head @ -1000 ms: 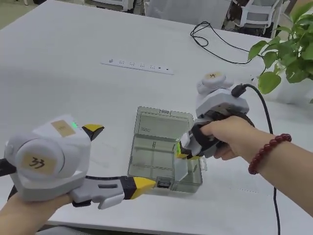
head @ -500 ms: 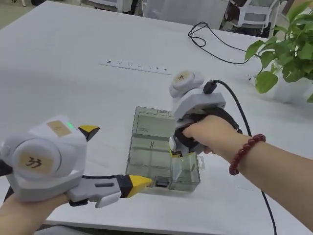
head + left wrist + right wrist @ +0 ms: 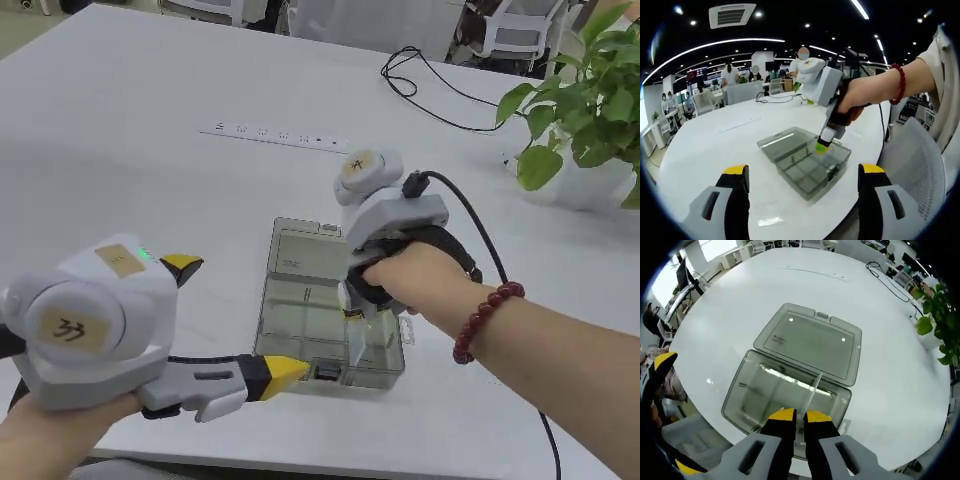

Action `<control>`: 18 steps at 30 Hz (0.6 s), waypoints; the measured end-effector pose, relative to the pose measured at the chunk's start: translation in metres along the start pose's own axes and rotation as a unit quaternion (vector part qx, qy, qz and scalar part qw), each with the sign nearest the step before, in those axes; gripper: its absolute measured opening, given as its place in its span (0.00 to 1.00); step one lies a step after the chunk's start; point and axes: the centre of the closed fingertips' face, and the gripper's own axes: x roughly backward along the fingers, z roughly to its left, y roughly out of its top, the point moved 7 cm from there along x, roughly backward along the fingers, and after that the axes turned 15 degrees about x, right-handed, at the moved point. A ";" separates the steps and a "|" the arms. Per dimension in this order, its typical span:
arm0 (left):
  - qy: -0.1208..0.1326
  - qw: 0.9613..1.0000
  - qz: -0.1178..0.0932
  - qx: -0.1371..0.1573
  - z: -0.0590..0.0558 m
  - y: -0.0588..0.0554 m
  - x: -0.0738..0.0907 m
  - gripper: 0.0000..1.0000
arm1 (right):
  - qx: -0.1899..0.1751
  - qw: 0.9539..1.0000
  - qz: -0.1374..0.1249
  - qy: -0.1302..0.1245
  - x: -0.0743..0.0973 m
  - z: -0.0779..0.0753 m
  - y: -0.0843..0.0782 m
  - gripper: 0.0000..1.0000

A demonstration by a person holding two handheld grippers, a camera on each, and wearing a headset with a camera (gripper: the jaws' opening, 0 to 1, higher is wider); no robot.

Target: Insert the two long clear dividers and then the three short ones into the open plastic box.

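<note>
I've slid the right gripper (image 3: pixel 355 312) leftward, from the right wall of the box (image 3: pixel 268 318) to further in over its right half. My left gripper (image 3: pixel 238 316) is unchanged, jaws wide apart, one tip by the box's front edge. The right jaws pinch a clear divider (image 3: pixel 812 390) that reaches down into the box.

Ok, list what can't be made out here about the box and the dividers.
- Head view: the hand and the right hand-held gripper cover the right side of the box, so the divider count there is unclear.
- Right gripper view: the jaws hide the lower end of the clear divider; whether it sits in a slot cannot be told.
- Left gripper view: dividers inside the box are too small and transparent to count.
</note>
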 end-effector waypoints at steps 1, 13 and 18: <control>0.001 1.000 0.000 0.001 0.000 0.000 0.000 0.91 | 0.000 1.000 -0.002 0.001 0.000 -0.001 0.000 0.07; 0.007 1.000 0.001 0.002 0.001 -0.001 0.004 0.91 | -0.023 1.000 -0.007 0.016 -0.011 -0.002 -0.006 0.07; 0.011 1.000 0.000 0.002 0.003 0.000 0.006 0.91 | -0.026 1.000 -0.008 0.013 -0.017 -0.002 -0.009 0.07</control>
